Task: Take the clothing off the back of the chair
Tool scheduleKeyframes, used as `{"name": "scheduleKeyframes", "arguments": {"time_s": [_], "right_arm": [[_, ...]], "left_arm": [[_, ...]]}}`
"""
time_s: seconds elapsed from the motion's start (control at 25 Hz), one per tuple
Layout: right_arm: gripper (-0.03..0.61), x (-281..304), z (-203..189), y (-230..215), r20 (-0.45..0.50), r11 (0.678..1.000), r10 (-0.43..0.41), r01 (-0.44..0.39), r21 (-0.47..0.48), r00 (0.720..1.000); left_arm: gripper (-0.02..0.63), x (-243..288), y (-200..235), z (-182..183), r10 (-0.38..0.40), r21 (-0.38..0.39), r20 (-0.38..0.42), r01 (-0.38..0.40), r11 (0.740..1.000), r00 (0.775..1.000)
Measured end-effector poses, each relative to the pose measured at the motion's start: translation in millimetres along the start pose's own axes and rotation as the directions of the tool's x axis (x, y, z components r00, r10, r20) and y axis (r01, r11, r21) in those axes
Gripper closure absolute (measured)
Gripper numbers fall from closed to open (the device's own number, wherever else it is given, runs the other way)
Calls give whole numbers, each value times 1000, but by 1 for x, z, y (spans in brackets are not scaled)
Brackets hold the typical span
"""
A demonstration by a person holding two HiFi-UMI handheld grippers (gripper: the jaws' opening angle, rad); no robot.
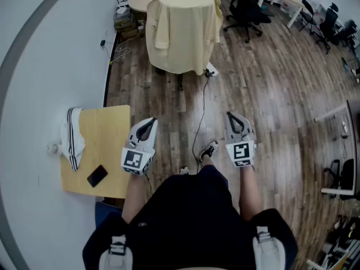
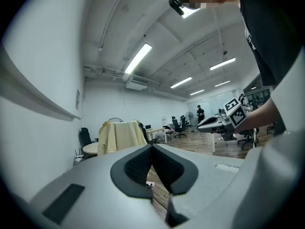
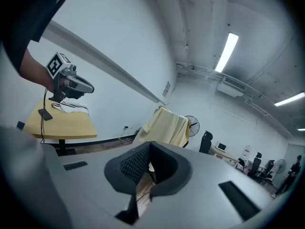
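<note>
Wood-plank floor [image 1: 264, 94] runs out from under the person's feet. Both tools are held low and nearly level in front of the body. The left gripper [image 1: 147, 124] has its jaws pressed together on nothing, and the right gripper [image 1: 233, 117] looks the same, with its pads meeting and empty. Just left of the left gripper stands a small table [image 1: 107, 122] carrying a striped garment [image 1: 72, 138] and a phone [image 1: 97, 175].

A cable [image 1: 201, 117] trails ahead across the floor to the chair [image 1: 180, 82], well apart from both grippers. A pale yellow shirt [image 1: 181, 30] is draped over the chair's back. It hangs lengthwise, top edge over the backrest and hem toward the floor, with a plain panel facing the person and a short sleeve drooping on the left.

I judge this to be the approach, with nothing grasped yet. The next move calls for walking closer, spreading the jaws, pinching the cloth near its top and lifting it clear.
</note>
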State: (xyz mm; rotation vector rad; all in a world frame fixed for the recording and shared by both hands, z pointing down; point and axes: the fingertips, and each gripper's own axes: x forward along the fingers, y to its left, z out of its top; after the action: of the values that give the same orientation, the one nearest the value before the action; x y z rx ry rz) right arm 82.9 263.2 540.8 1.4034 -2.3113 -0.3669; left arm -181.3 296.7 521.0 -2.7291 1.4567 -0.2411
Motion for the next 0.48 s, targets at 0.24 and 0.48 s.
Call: {"name": "scheduleKeyframes", "arguments": {"time_s": [0.24,0.48], "right_arm": [[584,0,-9,-2,-48,1000,5,-4,28,999],[584,3,-9,-1,-43,999,15,-14,42,999]], "left_arm": [[614,4,0,5,-5,7,2,5,1000,1000],[614,11,-1,5,-13,6,3,13,1000,1000]]}}
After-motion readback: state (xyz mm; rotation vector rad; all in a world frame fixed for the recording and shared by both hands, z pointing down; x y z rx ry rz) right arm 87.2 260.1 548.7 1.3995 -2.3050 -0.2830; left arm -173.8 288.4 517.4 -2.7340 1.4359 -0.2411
